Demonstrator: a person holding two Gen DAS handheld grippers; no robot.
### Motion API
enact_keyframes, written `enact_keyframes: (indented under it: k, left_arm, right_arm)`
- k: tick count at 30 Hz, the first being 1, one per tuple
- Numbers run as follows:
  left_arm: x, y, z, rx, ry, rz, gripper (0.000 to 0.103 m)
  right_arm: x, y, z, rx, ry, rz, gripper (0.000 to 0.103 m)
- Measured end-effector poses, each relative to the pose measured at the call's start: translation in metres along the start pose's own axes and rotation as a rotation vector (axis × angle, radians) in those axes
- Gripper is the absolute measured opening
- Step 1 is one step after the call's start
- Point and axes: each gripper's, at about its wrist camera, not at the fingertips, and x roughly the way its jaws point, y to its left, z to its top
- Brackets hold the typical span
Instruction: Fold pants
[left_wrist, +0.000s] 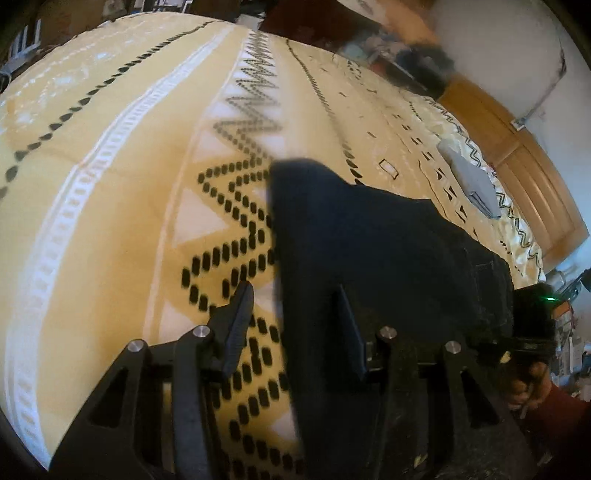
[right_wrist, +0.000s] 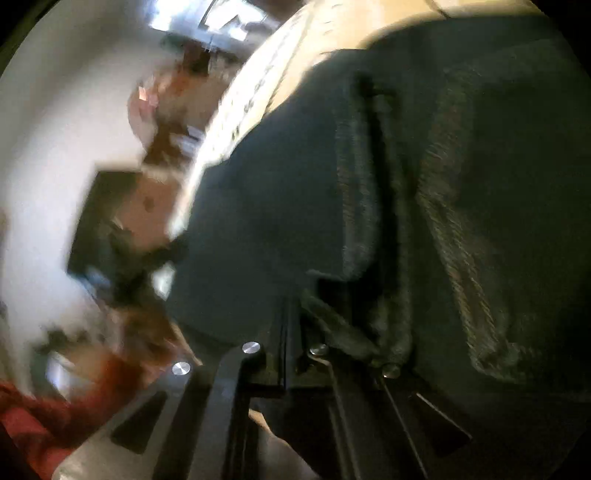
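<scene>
A bedroom in a home. A bed (left_wrist: 110, 155) fills most of the left wrist view, covered with a yellow bedspread (left_wrist: 66, 221) printed with white bands and black zigzag rows. Along its far side runs a wooden headboard (left_wrist: 532, 173) against a pale wall (left_wrist: 498, 48). A folded grey garment (left_wrist: 472, 181) lies on the bed near the headboard, and dark pants (left_wrist: 369, 229) are spread on the bedspread. Cluttered household goods stand blurred beyond the foot of the bed (left_wrist: 399, 55), too indistinct to name.
</scene>
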Motion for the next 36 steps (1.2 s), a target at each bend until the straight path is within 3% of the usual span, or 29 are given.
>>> enact_keyframes:
  k: [2,4,5,6,7,10,12,14,18,24,32,36]
  left_arm:
    - [-0.002,0.001,0.003,-0.009,0.002,-0.015,0.048]
    - [0.000,0.000,0.008,-0.006,0.013,-0.021,0.049]
    - [0.002,-0.001,0.010,0.000,0.020,-0.030,0.053]
    - [0.006,-0.001,0.014,0.009,0.034,-0.053,0.058]
    - [0.009,-0.002,0.016,0.015,0.045,-0.073,0.059]
    - [0.016,-0.006,0.024,0.041,0.057,-0.088,0.060]
    - [0.021,-0.011,0.028,0.063,0.071,-0.096,0.060]
    - [0.024,-0.010,0.028,0.084,0.089,-0.104,0.060]
    - [0.022,0.001,0.031,0.073,0.110,-0.156,0.059]
    - [0.021,0.007,0.029,0.055,0.101,-0.188,0.058]
    - [0.026,0.002,0.042,0.090,0.132,-0.182,0.058]
    - [0.036,0.004,0.056,0.105,0.144,-0.174,0.059]
  right_arm:
    - [-0.006,0.018,-0.004,-0.042,-0.024,-0.050,0.001]
    - [-0.025,0.045,-0.014,-0.113,-0.075,-0.130,0.016]
    - [-0.034,0.065,-0.023,-0.213,-0.100,-0.223,0.021]
    - [-0.046,0.089,-0.036,-0.348,-0.124,-0.361,0.037]
    - [-0.051,0.107,-0.049,-0.458,-0.143,-0.469,0.046]
    - [-0.038,0.148,-0.104,-0.858,-0.205,-0.809,0.066]
    - [-0.007,0.165,-0.150,-1.120,-0.212,-0.970,0.066]
    - [0.020,0.172,-0.183,-1.289,-0.199,-1.044,0.064]
    - [0.061,0.179,-0.213,-1.435,-0.196,-1.072,0.063]
    - [0.111,0.181,-0.214,-1.546,-0.202,-1.119,0.056]
    - [0.142,0.202,-0.177,-1.500,-0.204,-1.118,0.052]
    - [0.168,0.214,-0.166,-1.506,-0.201,-1.110,0.043]
